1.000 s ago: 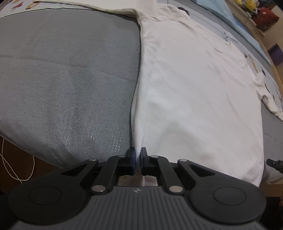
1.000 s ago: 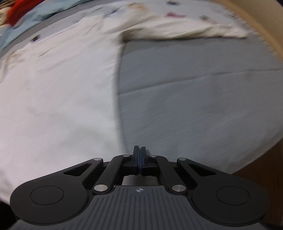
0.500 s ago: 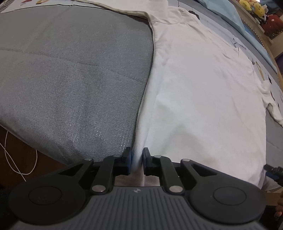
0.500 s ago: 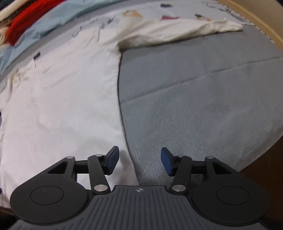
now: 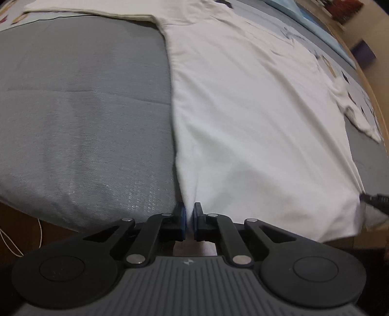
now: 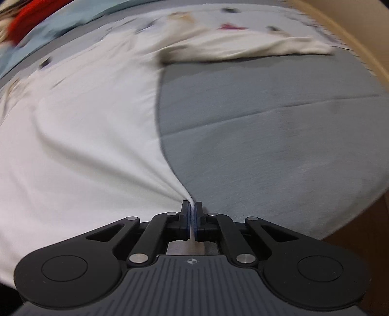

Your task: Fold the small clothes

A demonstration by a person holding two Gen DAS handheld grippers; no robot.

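Observation:
A white long-sleeved shirt (image 5: 255, 109) lies spread flat on a grey bed cover (image 5: 80, 109). My left gripper (image 5: 189, 214) is shut on the shirt's near left hem corner. My right gripper (image 6: 192, 214) is shut on the shirt's near right hem corner, and the cloth (image 6: 85, 145) pulls into creases toward it. One sleeve (image 6: 243, 48) stretches out to the right at the far end, the other (image 5: 85, 9) to the left. The right gripper's tip (image 5: 376, 199) shows at the right edge of the left wrist view.
The bed's near edge drops to a brown floor (image 6: 364, 243) just in front of both grippers. A white cable (image 5: 14, 243) lies on the floor at left. Light blue bedding (image 6: 60, 24) and a red item (image 6: 26, 17) lie beyond the shirt. A wooden bed frame (image 6: 352, 36) runs along the far right.
My right gripper opened, then closed on the shirt's right hem corner and now pulls it taut. My left gripper kept its hold on the left corner.

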